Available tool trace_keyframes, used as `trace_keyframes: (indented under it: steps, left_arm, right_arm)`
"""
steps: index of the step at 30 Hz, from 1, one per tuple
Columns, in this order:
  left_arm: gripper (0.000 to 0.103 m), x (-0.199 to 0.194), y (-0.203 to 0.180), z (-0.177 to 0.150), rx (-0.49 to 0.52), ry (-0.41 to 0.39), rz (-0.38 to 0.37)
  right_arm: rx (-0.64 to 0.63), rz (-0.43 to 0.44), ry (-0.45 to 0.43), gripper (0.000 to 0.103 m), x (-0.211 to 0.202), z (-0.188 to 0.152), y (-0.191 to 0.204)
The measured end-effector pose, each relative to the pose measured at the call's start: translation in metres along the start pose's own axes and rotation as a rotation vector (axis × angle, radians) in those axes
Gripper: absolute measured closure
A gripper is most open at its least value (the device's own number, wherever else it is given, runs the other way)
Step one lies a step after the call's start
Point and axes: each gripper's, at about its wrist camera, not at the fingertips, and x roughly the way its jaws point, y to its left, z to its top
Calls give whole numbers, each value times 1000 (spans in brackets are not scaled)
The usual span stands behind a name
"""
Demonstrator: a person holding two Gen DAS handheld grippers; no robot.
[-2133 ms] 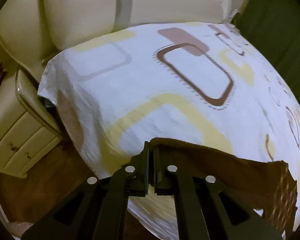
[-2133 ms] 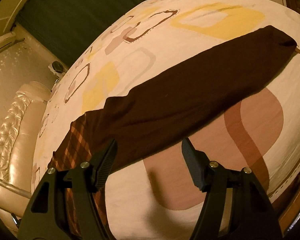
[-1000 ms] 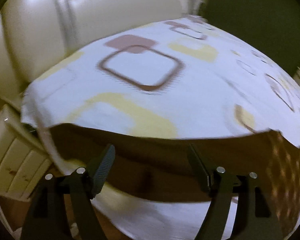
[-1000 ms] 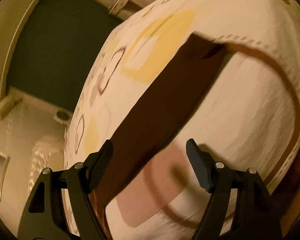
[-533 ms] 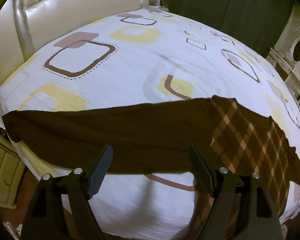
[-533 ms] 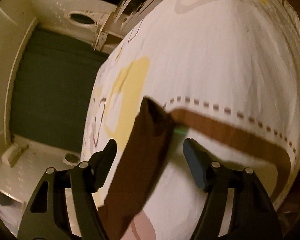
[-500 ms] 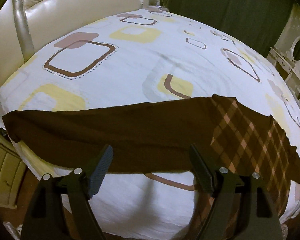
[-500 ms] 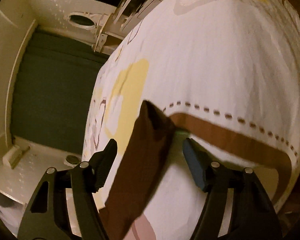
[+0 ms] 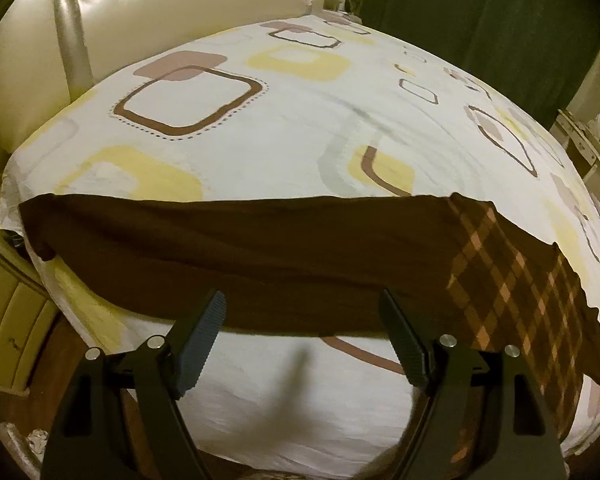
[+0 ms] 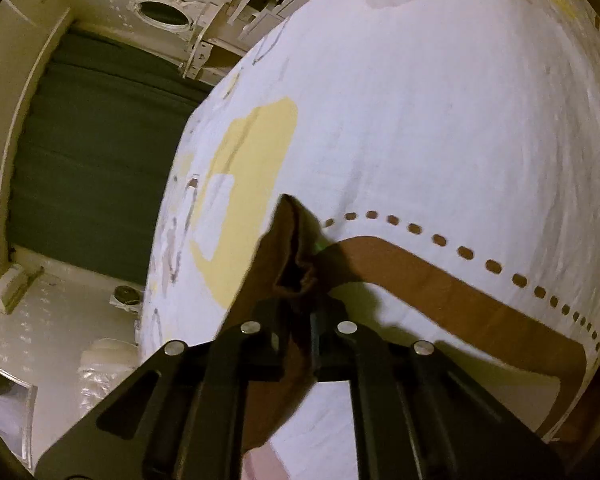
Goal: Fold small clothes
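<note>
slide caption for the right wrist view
Right gripper shut on the end of a brown garment lying on a patterned bedsheet.

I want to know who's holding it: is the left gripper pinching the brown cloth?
No, the left gripper stands wide open with its fingers above the brown cloth, not squeezing it.

Matt brown cloth garment [image 9: 260, 256] on smooth printed cotton-like bedsheet [image 9: 284, 136]; glossy padded leather-look headboard [image 9: 172, 12]

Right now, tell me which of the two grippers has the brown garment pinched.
The right gripper: its fingers have just closed on one end of the brown garment. The left gripper hangs open above it.
</note>
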Motion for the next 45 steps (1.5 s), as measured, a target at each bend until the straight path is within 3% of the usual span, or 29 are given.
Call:
trace_keyframes:
  steps: [4,8,17,25,32,45]
  left_arm:
    - [24,0,7,-2,-11,0,6]
    - [22,1,13,-4,-26,6,3]
    - [21,-9,15,-4,-26,-25,-13]
    - [21,-15,10,-5,-19,-39,-13]
    - [21,-16,2,-5,-2,-35,-11]
    - [21,-21,-6,-5,3,-44,-43]
  right_arm:
    - [-13,53,-5,97,-13,-2,21]
    - [-70,136,11,97,-23,-11,66]
    - [-286,317,86,97,-49,-73,193]
    - [-479,395,205,97,-46,-163,281]
    - [-622,421,302,97,-28,-252,325]
    - [-770,426,532,97,14,-425,350]
